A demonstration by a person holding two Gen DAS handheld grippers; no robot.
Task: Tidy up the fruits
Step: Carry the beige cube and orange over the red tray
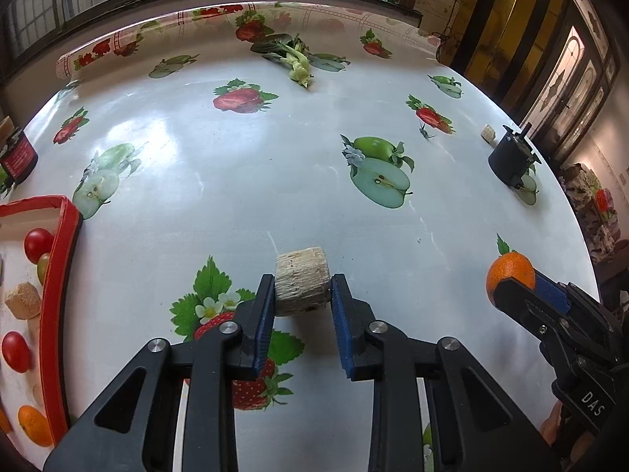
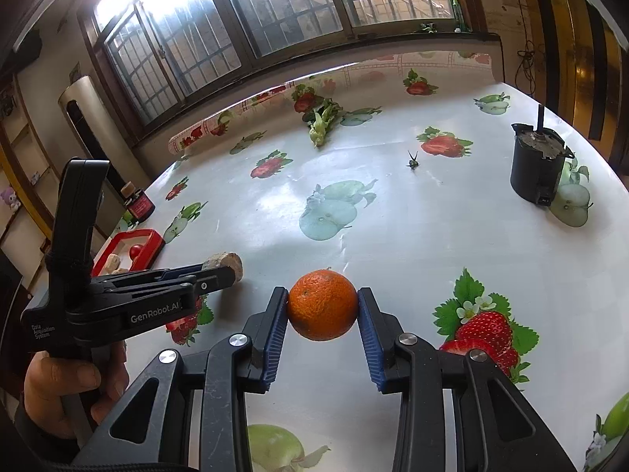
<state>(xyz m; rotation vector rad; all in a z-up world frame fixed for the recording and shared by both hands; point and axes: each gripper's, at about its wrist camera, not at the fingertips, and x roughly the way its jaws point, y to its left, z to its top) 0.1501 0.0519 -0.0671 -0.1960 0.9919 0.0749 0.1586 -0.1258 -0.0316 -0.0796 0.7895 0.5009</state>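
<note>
My left gripper [image 1: 302, 287] is shut on a pale rough chunk [image 1: 302, 285] and holds it above the table; they also show in the right wrist view [image 2: 226, 264]. My right gripper [image 2: 322, 303] is shut on an orange [image 2: 323, 305], seen at the right in the left wrist view [image 1: 509, 275]. A red-rimmed tray [image 1: 59, 259] at the left holds cherry tomatoes [image 1: 37, 244], a small orange fruit [image 1: 33, 424] and a tan chunk [image 1: 23, 299]. The tray also shows in the right wrist view [image 2: 151, 246].
The table has a white cloth with fruit prints. A leafy green vegetable [image 1: 295, 61] lies at the far side. A black cylinder device [image 2: 536, 167] stands at the right. A dark jar [image 2: 137, 204] stands at the left edge. A small pale piece [image 1: 488, 133] lies near the black device.
</note>
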